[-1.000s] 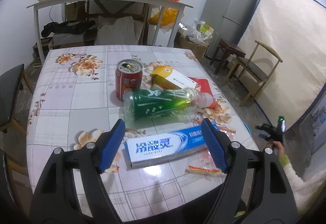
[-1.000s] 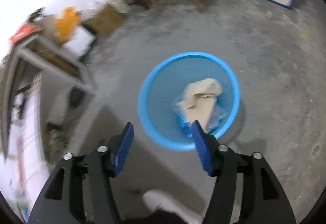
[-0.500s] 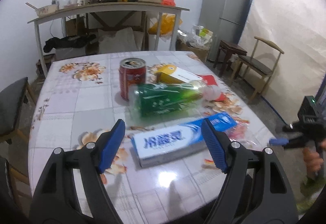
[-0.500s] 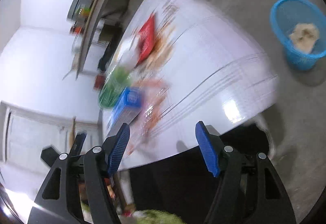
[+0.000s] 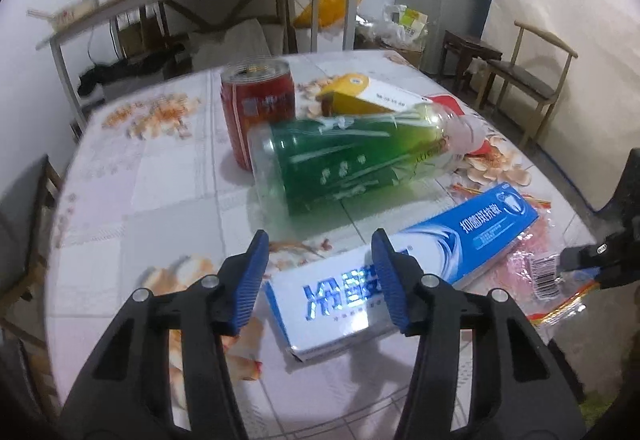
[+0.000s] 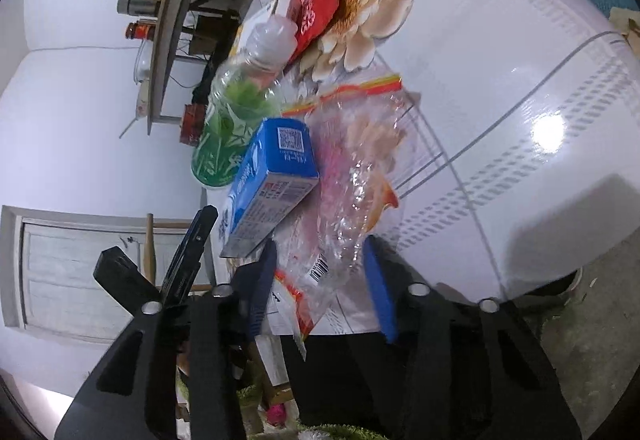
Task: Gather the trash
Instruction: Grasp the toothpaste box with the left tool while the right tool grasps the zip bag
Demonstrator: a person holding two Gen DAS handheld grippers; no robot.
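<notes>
You can read large Chinese characters "冷酸灵" on the blue-and-white toothpaste box [image 5: 400, 268]. Beside that box, the clear plastic wrapper [image 6: 352, 176] carries a barcode; the red packet's [image 6: 314, 2] white lettering is illegible.

On my table lies a blue-and-white toothpaste box [image 5: 404, 264] flat on its side, one end overlapping a crumpled clear plastic bag [image 6: 352, 176] with a red-yellow strip (barcode sticker near the table edge). Behind the box a green-labelled plastic bottle [image 5: 348, 156] lies on its side, touching an upright red can [image 5: 258, 108], opened on top.
</notes>
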